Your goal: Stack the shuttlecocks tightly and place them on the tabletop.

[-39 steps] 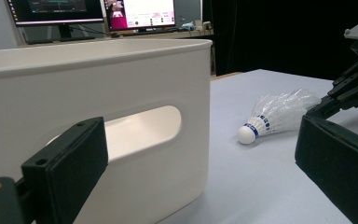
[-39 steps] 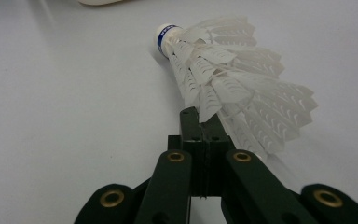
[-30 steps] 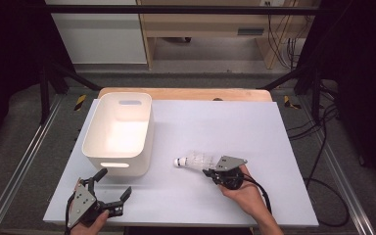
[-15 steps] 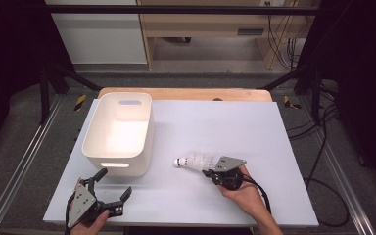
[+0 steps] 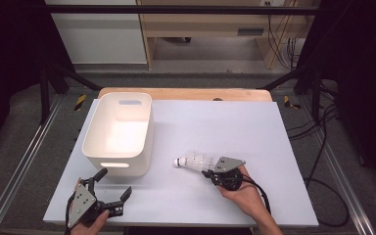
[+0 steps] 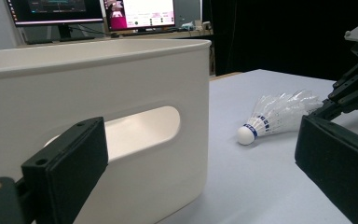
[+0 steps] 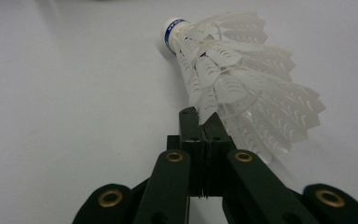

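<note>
My right gripper (image 5: 211, 172) has its jaws pressed fully together on the feather skirt of the shuttlecock (image 5: 194, 161), which lies on its side on the white table (image 5: 254, 127), cork tip pointing toward the white bin (image 5: 118, 129). In the right gripper view the two black jaws meet flat against each other with a feather edge pinched between them (a thin hold, by the look of it, on the rim of the skirt rather than the cork). My left gripper (image 5: 111, 185) sits at the near left corner of the table with its jaws spread wide and nothing between them; through its view I see the bin's handle slot close in front and the shuttlecock farther off to the side.

As I judge it, the grasp is made and little else: the shuttlecock rests on the table, beside the bin but apart from it, and the bin is empty. The lift, the carry over the rim and the release are all left to do.
</note>
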Demonstrator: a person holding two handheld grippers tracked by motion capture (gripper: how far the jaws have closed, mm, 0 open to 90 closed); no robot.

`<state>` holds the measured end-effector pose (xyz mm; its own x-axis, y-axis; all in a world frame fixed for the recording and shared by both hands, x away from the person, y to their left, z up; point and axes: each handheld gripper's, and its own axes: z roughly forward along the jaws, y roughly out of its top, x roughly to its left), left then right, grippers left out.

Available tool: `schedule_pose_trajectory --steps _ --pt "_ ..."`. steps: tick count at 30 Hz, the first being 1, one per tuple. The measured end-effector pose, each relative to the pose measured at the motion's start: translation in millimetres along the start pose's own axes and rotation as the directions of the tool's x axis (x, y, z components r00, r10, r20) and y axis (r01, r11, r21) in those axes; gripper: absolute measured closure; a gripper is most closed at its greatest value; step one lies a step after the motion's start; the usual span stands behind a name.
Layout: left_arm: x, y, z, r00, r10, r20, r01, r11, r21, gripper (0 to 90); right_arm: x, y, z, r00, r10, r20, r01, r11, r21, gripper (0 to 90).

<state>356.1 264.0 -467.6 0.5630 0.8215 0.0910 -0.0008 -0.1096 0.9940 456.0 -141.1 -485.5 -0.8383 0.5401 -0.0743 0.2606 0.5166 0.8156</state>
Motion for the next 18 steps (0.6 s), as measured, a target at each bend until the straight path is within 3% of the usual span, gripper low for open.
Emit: schedule_pose_trajectory --steps 9,18 --pt "0.0 0.1 -0.1 1.0000 0.000 0.000 0.000 1.0000 -0.001 2.7 0.6 -0.1 0.3 1.0000 0.006 0.004 -0.006 1.0000 0.007 84.9" --pt "0.3 0.0 -0.2 1.0000 0.000 -0.001 0.000 1.0000 0.000 2.7 1.5 -0.1 1.0 0.9994 0.024 0.025 -0.024 0.9994 0.024 69.3"
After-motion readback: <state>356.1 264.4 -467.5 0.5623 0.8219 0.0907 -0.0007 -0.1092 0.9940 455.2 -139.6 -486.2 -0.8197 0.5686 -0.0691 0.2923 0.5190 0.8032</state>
